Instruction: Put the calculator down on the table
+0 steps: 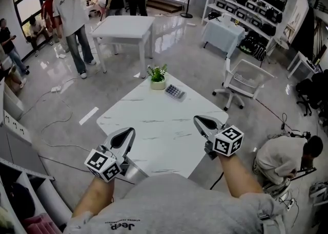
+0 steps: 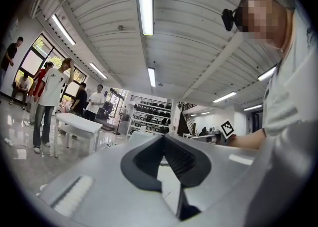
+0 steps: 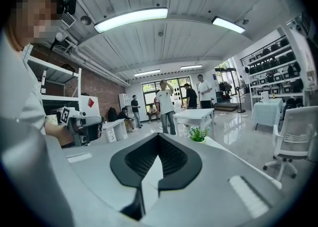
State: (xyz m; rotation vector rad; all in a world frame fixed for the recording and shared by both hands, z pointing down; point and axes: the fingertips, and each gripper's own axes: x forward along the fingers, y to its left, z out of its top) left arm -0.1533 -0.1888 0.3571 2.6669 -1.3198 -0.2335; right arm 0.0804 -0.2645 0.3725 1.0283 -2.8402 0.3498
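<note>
- Grey shirt (image 1: 169,202) fills the bottom of the head view and hides the table's near corner.
- Left gripper (image 1: 130,131) hangs over the table's near-left edge. Its jaws are clenched tip to tip with nothing between them.
- Right gripper (image 1: 198,120) hangs over the near-right edge, well apart from the left. It is also clenched and empty.
- Table (image 1: 154,135) stands cornerwise to the person. A wide bare white top runs from the grippers to the far corner.
- Calculator (image 1: 175,92) lies flat on the table by the far-right edge, near the far corner and well apart from both grippers. Its keys are too small to read.
- Plant (image 1: 158,76) stands on the far corner itself, just beside the calculator.
- Open floor lies left of the table, crossed by a cable (image 1: 56,120).
- Chair (image 1: 245,82) stands off the right side, and a crouching person (image 1: 284,158) sits near the right corner.
- Neither gripper view shows the calculator; each gripper's own body blocks the lower part of its view.
</note>
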